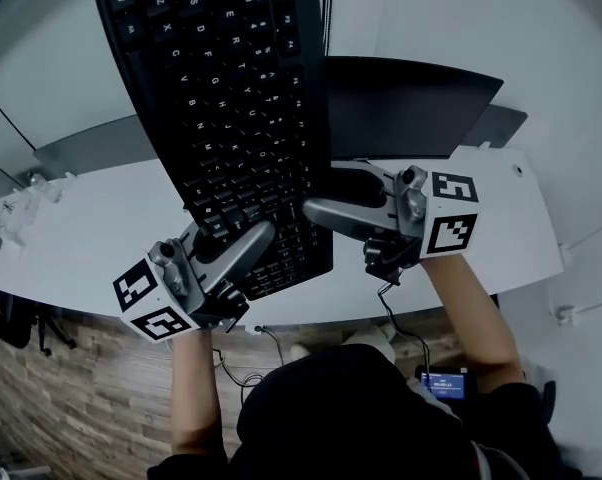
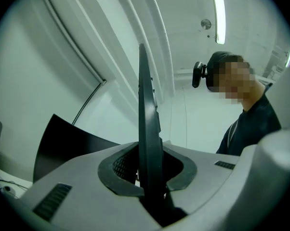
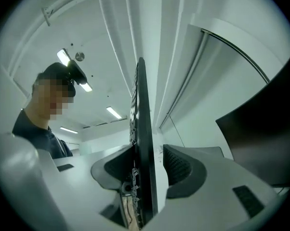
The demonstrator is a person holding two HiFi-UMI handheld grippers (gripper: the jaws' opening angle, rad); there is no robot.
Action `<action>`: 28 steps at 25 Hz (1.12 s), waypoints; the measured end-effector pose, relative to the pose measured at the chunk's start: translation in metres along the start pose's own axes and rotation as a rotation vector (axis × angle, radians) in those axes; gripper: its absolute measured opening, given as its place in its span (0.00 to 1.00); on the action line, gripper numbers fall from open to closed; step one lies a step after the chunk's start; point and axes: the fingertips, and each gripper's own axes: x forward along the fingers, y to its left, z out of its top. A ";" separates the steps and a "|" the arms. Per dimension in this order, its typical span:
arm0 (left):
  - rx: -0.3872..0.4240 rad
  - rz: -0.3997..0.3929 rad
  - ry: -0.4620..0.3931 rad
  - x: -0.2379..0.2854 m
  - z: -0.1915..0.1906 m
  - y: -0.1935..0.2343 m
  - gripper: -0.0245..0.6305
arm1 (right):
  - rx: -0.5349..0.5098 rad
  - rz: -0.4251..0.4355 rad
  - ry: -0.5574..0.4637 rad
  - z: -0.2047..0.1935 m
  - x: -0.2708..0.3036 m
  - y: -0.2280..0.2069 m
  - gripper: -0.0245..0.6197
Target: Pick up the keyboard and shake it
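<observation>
The black keyboard (image 1: 231, 98) hangs lifted clear above the white desk (image 1: 81, 228) near its front edge, its lower end clamped between the left gripper (image 1: 253, 240) and the right gripper (image 1: 321, 200), both closed on it.

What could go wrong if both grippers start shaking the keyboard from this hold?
1. The left gripper and right gripper both clamp the keyboard near one end only. The long free end could lever it out during shaking.
2. In the right gripper view, one pad seems to leave a sliver of gap beside the keyboard, so that hold may be weaker.
3. The black screen stands close behind the raised keyboard, so a wide swing might hit it.
</observation>
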 end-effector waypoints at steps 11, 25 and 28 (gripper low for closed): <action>-0.023 -0.062 0.003 -0.001 0.000 -0.001 0.18 | 0.068 0.150 -0.001 0.006 0.023 0.014 0.32; -0.040 -0.089 -0.001 -0.001 0.000 -0.002 0.18 | 0.014 0.229 0.036 -0.002 0.044 0.023 0.25; -0.005 -0.059 -0.003 0.002 0.000 -0.003 0.18 | -0.034 0.266 0.042 0.000 0.041 0.027 0.19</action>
